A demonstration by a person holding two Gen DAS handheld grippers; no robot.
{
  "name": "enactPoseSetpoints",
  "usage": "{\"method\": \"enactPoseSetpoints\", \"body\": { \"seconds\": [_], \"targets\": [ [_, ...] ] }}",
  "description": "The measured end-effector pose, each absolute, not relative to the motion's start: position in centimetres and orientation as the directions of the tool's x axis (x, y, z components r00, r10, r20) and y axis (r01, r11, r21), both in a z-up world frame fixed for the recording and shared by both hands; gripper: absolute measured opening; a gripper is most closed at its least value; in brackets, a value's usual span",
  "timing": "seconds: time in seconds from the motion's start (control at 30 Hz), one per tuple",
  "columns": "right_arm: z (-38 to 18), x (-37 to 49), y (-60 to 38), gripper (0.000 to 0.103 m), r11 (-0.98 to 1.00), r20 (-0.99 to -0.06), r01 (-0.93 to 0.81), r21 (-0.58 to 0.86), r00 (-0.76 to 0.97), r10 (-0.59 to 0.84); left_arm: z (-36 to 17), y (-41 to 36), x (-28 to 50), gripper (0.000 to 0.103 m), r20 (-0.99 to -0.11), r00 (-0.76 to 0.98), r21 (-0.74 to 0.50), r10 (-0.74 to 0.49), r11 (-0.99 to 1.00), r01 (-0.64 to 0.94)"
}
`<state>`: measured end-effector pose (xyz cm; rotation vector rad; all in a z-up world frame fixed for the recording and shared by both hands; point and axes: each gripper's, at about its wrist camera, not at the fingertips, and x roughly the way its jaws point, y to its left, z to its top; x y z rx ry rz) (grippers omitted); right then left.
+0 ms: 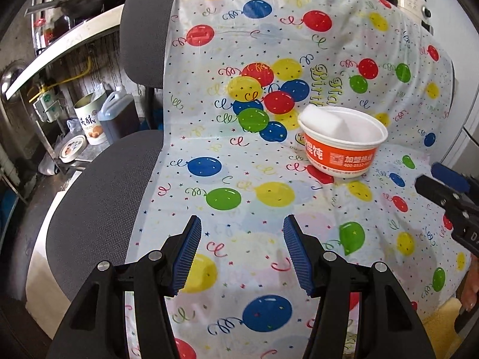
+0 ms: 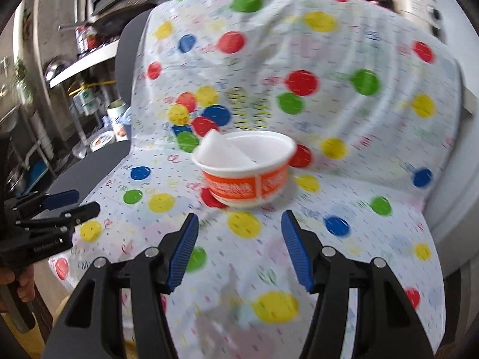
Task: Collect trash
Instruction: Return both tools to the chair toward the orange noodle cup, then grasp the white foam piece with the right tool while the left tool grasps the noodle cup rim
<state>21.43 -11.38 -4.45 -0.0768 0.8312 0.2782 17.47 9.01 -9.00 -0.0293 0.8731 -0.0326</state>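
Kitchen clutter behind: shelf [image 1: 69,45] with a dark pan [image 1: 80,3] at 10 o'clock, a tin can [image 1: 89,119] and a jug [image 1: 118,113] lower at 9 o'clock. Office chair [image 1: 98,185], dark mesh, draped with a balloon-print plastic sheet [image 1: 239,179] over seat and backrest. Orange-and-white paper bowl [image 1: 344,146] sits upright on the sheet where the seat meets the back, at about 2 o'clock from centre in the left wrist view, near dead centre in the right wrist view. White foam piece [image 1: 321,122] inside the bowl, leaning on its left rim.

Left hand-held gripper [image 1: 241,248] at 6 o'clock, blue pads well apart, nothing between them, over bare sheet, well short of the bowl. Right hand-held gripper [image 2: 239,248] likewise gaping, empty, bowl just beyond its tips at 12 o'clock; not touching. Right wrist view is motion-blurred. Each gripper shows at the other's frame edge, at 3 o'clock and 9 o'clock. Person's fingers [image 2: 18,284] visible on the left handle.
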Motion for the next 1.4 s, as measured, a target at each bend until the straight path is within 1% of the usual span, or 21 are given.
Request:
{"method": "enactPoseSetpoints", "body": {
  "seconds": [0.2, 0.43, 0.53, 0.6, 0.7, 0.77, 0.8, 0.83, 0.9, 0.97, 1.07, 1.2, 1.33, 1.4],
  "targets": [
    [-4.8, 26.4, -8.4, 0.057, 0.942, -0.753, -0.334, 0.036, 0.61, 0.245, -8.8, 9.4, 19.2, 0.058, -0.769, 0.638, -0.039, -0.047, 0.999, 0.027],
    [-5.9, 31.1, -4.8, 0.056, 0.918, -0.796, -0.391, -0.071, 0.576, 0.184, -9.3, 9.8, 20.4, 0.058, -0.773, 0.632, -0.054, -0.052, 0.998, 0.017],
    [-6.6, 32.6, -3.7, 0.052, 0.907, -0.81, -0.4, -0.132, 0.571, 0.134, -9.7, 10.1, 21.1, 0.058, -0.776, 0.628, -0.071, -0.058, 0.997, 0.004],
    [-7.2, 33.3, -3.3, 0.049, 0.904, -0.82, -0.404, -0.143, 0.56, 0.121, -9.8, 10.2, 21.6, 0.058, -0.777, 0.626, -0.082, -0.064, 0.997, 0.001],
    [-8.3, 34.0, -3.1, 0.047, 0.9, -0.828, -0.398, -0.175, 0.555, 0.084, -10.0, 10.2, 22.2, 0.058, -0.778, 0.625, -0.09, -0.069, 0.996, -0.002],
    [-9.0, 34.1, -3.4, 0.046, 0.901, -0.836, -0.395, -0.176, 0.544, 0.075, -10.2, 10.3, 22.6, 0.058, -0.781, 0.62, -0.096, -0.07, 0.995, -0.008],
    [-9.3, 34.1, -3.6, 0.041, 0.905, -0.836, -0.391, -0.169, 0.542, 0.078, -10.3, 10.4, 22.7, 0.058, -0.783, 0.618, -0.098, -0.069, 0.995, -0.013],
    [-9.4, 34.0, -3.9, 0.041, 0.909, -0.834, -0.382, -0.165, 0.546, 0.079, -10.4, 10.6, 22.9, 0.058, -0.785, 0.615, -0.101, -0.068, 0.995, -0.018],
    [-9.1, 33.8, -4.5, 0.036, 0.921, -0.818, -0.36, -0.152, 0.569, 0.087, -10.7, 10.7, 23.1, 0.058, -0.791, 0.608, -0.101, -0.064, 0.995, -0.027],
    [-8.1, 33.3, -5.5, 0.035, 0.932, -0.794, -0.34, -0.122, 0.597, 0.114, -10.8, 10.8, 23.3, 0.058, -0.797, 0.601, -0.096, -0.058, 0.995, -0.03],
    [-5.8, 32.5, -7.0, 0.034, 0.947, -0.745, -0.313, -0.067, 0.647, 0.161, -10.8, 10.7, 23.4, 0.058, -0.801, 0.595, -0.101, -0.06, 0.994, -0.035],
    [-1.7, 30.2, -9.3, 0.034, 0.958, -0.658, -0.286, -0.002, 0.722, 0.214, -10.1, 9.7, 23.4, 0.058, -0.798, 0.6, -0.095, -0.058, 0.995, -0.03],
    [0.6, 27.0, -11.8, 0.034, 0.965, -0.609, -0.261, 0.006, 0.765, 0.211, -9.2, 8.2, 24.1, 0.058, -0.79, 0.608, -0.104, -0.08, 0.995, -0.004],
    [0.8, 25.7, -12.8, 0.034, 0.97, -0.607, -0.245, -0.005, 0.771, 0.192, -8.8, 7.5, 24.9, 0.058, -0.785, 0.611, -0.125, -0.1, 0.992, 0.002]
  ]
}}
